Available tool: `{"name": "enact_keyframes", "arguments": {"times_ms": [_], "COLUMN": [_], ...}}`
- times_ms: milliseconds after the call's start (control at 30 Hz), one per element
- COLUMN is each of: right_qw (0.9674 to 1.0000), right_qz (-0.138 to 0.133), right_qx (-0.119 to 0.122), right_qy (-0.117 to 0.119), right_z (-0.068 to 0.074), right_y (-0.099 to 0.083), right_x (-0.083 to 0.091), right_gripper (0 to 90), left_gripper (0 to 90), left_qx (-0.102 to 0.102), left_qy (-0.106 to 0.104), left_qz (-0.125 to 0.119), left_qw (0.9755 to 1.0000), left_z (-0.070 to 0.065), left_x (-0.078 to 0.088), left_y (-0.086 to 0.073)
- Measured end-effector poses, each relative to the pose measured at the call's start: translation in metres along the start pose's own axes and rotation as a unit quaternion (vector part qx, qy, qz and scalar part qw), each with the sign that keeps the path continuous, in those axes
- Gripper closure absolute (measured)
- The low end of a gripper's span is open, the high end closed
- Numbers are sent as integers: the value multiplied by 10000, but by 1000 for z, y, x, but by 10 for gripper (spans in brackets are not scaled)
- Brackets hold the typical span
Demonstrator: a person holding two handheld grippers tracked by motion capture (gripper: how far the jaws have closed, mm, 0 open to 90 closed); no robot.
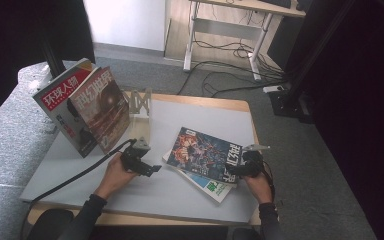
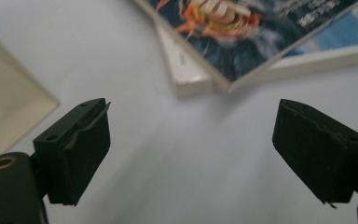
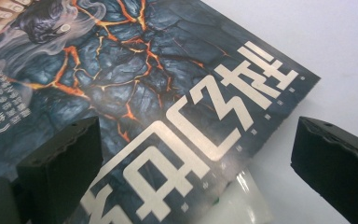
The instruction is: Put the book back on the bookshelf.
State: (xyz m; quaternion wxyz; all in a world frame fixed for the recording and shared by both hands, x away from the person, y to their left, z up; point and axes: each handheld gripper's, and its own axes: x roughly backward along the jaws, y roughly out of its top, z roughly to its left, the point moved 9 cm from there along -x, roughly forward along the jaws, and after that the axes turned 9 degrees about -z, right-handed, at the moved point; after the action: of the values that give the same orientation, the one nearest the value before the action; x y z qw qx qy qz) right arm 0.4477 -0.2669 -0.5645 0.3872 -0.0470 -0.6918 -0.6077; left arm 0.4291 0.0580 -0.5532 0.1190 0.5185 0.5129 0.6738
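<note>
- High view: two magazines propped upright against a clear stand (image 1: 139,107) at the far left of the table (image 1: 180,112) — shelved there, by the look of it. Two more stacked flat at the near right, dark lava-cover magazine (image 1: 207,152) on top of a white-and-green magazine (image 1: 215,189), likely next for the stand. Left gripper (image 1: 152,169) held low over bare table just left of the stack, forearm angled in from the near edge, jaws pointing right toward the stack. Right gripper (image 1: 232,171) at the stack's near right corner, wrist straight.
- Left gripper view: jaws spread wide, nothing between them — bare table beneath, stack's corner (image 2: 205,81) ahead and apart from the pads.
- Right gripper view: jaws parted, straddling the near edge of the lava cover (image 3: 135,93), one jaw over the cover, the other over table; pads not pressing, so no grip yet. Pose suggests lining up to pinch that edge.
</note>
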Motion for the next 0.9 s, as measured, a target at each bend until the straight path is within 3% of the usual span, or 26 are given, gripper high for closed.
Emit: {"name": "enact_keyframes", "arguments": {"times_ms": [300,400,500,700,900], "right_qw": [9998,9993,9995,9998,9997], "right_qz": [86,28,-5,-18,-72], "right_qx": [-177,-277,-231,-119,-9], "right_qy": [54,247,210,187,244], "right_z": [-5,-3,-2,0,9], "right_y": [-6,-6,-6,-4,-1], "right_x": [-11,-13,-13,-14,-19], "right_gripper": [12,44,38,39,39], "left_gripper": [146,146,151,151,137], "left_qx": [-110,-118,9,20,-10], "left_qy": [-261,-292,-374,-375,-355], "left_qz": [38,137,117,221,250], "left_qw": [9996,9994,9992,9990,9991], "left_z": [-10,-10,-10,-11,-14], "left_x": [-32,-42,-50,-58,-57], "left_y": [24,24,24,17,15]}}
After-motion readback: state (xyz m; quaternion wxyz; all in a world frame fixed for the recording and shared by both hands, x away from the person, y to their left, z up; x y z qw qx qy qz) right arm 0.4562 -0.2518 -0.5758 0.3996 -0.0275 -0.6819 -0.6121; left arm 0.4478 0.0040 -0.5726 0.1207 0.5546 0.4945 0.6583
